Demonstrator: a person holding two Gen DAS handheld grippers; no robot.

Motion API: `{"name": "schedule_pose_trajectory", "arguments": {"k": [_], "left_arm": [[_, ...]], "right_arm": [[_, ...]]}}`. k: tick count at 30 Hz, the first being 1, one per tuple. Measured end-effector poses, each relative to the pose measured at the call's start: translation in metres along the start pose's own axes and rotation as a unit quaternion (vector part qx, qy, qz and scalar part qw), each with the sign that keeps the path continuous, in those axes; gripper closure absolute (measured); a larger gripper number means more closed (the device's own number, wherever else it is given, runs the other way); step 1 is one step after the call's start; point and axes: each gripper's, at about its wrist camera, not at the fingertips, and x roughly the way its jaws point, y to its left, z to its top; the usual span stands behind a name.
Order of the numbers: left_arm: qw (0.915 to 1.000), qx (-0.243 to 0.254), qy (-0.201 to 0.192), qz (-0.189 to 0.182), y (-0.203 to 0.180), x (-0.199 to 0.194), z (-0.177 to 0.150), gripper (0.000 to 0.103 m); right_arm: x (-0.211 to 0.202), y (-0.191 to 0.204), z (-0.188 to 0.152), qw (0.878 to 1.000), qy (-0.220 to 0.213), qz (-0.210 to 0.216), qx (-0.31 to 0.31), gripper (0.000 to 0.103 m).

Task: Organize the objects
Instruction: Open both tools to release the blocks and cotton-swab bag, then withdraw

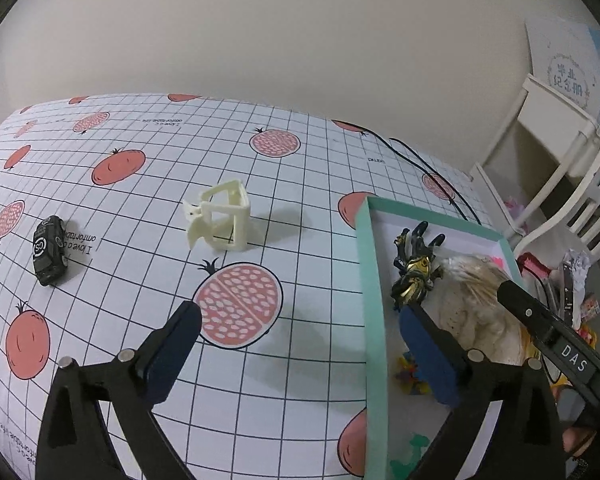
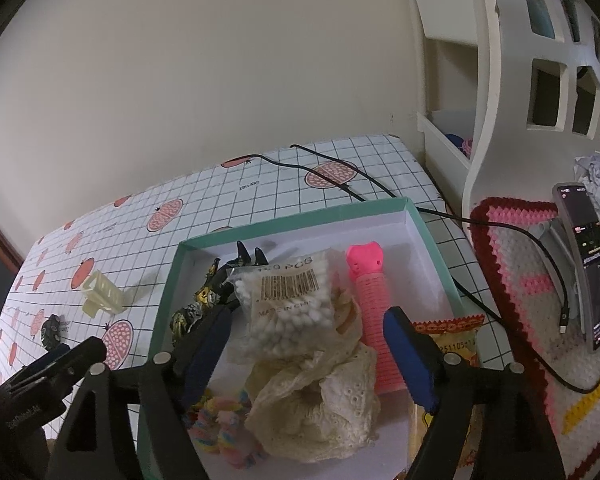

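I have both tools spread with nothing between the pads: the left hand-held gripper (image 1: pixel 300 344) hangs over the bench (image 1: pixel 300 400) astride the near-left wall of the teal box (image 1: pixel 374 320), and the right hand-held gripper (image 2: pixel 308 344) hovers over the box contents, above the cream lace cloth (image 2: pixel 320 400) and the bag of cotton swabs (image 2: pixel 284 304). The box looks mostly filled already (a pink ribbed toy (image 2: pixel 374 320) and a black-and-gold toy figure (image 1: pixel 414 276) lie inside too), so I judge the step in hand to be fetching what remains on the bench. Nearest of these is the cream hair claw clip (image 1: pixel 220 216), standing on its open jaws just beyond a pomegranate print, its teeth toward the wall and its pinch levers toward the left. I would bring the left tool down across its frame, closing on the solid bars rather than the gaps. Farther left lies the small black toy car (image 1: pixel 49 250), long axis running near-to-far; grip it across its width.
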Motion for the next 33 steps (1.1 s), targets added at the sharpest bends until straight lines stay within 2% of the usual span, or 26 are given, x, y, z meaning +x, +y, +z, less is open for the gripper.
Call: {"name": "schedule_pose_trajectory", "arguments": {"k": [2,7,11,28,30,33], "left_arm": [[1.0000,0.001,-0.003,0.002,0.000,-0.001,0.000,0.004],[0.9999,-0.001,-0.008,0.008,0.000,-0.002,0.001,0.003],[0.9996,-0.003,-0.019,0.020,0.002,-0.003,0.001,0.000],[0.9988,-0.012,-0.037,0.029,0.006,-0.007,0.002,0.000],[0.9988,-0.017,-0.037,0.028,0.009,-0.008,0.004,0.000],[0.9979,-0.021,-0.055,0.028,0.013,-0.017,0.008,0.000]], "right_arm": [[0.000,0.000,0.000,1.000,-0.001,0.001,0.001,0.010],[-0.002,0.000,0.000,1.000,-0.004,0.001,-0.001,0.003],[-0.002,-0.001,0.000,1.000,-0.005,0.000,0.000,0.002],[-0.002,-0.002,0.000,1.000,-0.004,-0.002,-0.002,0.000],[-0.004,0.000,0.001,1.000,-0.009,-0.002,0.001,0.000],[-0.019,0.010,0.008,0.999,-0.046,-0.025,-0.011,0.000]]}}
